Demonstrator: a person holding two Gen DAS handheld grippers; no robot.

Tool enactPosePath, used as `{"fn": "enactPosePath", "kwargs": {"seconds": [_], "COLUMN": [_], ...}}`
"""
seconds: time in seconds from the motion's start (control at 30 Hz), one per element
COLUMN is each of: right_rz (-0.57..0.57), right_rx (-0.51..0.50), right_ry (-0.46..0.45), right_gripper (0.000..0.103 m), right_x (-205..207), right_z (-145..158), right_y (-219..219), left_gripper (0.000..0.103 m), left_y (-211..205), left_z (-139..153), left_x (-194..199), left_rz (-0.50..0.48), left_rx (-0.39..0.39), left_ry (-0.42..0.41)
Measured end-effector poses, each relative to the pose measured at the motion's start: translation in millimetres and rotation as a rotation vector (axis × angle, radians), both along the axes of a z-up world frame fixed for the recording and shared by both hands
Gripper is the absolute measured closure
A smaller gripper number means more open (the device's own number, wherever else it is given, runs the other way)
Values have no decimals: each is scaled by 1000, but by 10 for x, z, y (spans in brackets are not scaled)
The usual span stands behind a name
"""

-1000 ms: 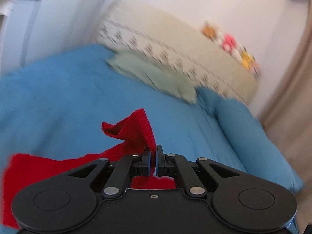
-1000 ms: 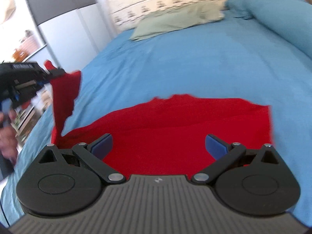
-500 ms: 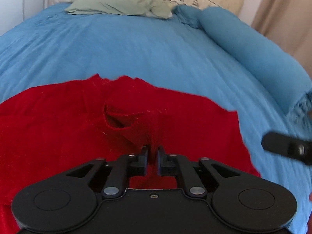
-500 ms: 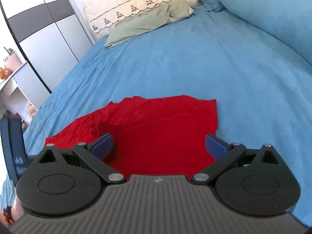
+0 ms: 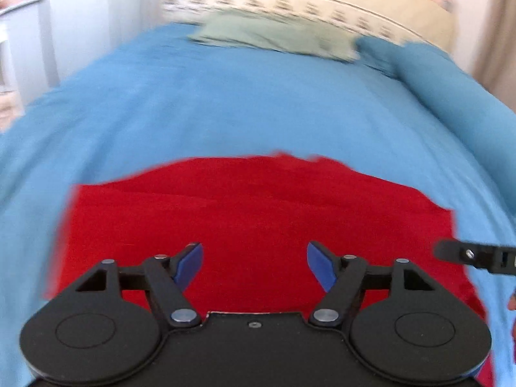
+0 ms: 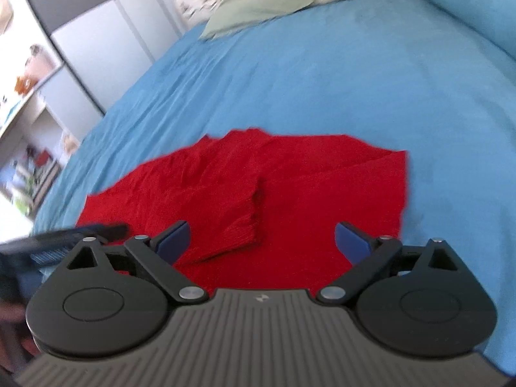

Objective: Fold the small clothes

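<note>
A red knit garment (image 5: 251, 213) lies flat on the blue bedspread (image 5: 245, 96). In the right wrist view the garment (image 6: 309, 187) has a sleeve (image 6: 232, 222) folded across its middle. My left gripper (image 5: 254, 264) is open and empty, just above the garment's near edge. My right gripper (image 6: 262, 242) is open and empty, above the garment's near side. The right gripper's tip shows in the left wrist view (image 5: 474, 254) at the garment's right edge. The left gripper shows blurred in the right wrist view (image 6: 64, 238) at the garment's left edge.
A pale green pillow (image 5: 274, 35) and a patterned cream headboard (image 5: 306, 3) lie at the bed's far end. A rolled blue duvet (image 5: 458, 96) runs along the right side. A wardrobe (image 6: 96, 45) and shelves (image 6: 29, 122) stand left of the bed.
My left gripper has opened and let go of the red sleeve, which now lies folded across the garment. The left gripper has drawn back towards the garment's near edge.
</note>
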State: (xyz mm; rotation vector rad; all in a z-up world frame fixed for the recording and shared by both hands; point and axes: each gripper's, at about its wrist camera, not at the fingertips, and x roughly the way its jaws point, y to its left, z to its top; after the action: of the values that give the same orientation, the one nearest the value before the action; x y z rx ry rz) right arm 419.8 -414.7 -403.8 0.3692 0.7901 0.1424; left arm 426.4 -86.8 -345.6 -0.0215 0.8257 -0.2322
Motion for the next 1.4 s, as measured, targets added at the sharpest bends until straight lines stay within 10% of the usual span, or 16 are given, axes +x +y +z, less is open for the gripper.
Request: {"fn": "enactPosePath", "kwargs": {"seconds": [0.37,0.53,1.03,1.4], "right_rz": [-51,-54,-176,-307], "right_rx": [44,-5,-90,-190], "right_ry": [76,80,-89,62], "right_gripper": [36,78,81,81], "right_x": [394,439,111,-71], "right_z": [-413,-425,362,-146], "right_y": [414,560,178,38], "left_gripper": [27,27,27,27], "left_y": [1030,1210,1203,1051], "left_z": [-222,-203,-121,-283], "left_x": [70,52,-52,62], "left_rz": [282,326,240,197], "left_rx": [46,23,30,52], "left_ry": [10,31,32,58]}}
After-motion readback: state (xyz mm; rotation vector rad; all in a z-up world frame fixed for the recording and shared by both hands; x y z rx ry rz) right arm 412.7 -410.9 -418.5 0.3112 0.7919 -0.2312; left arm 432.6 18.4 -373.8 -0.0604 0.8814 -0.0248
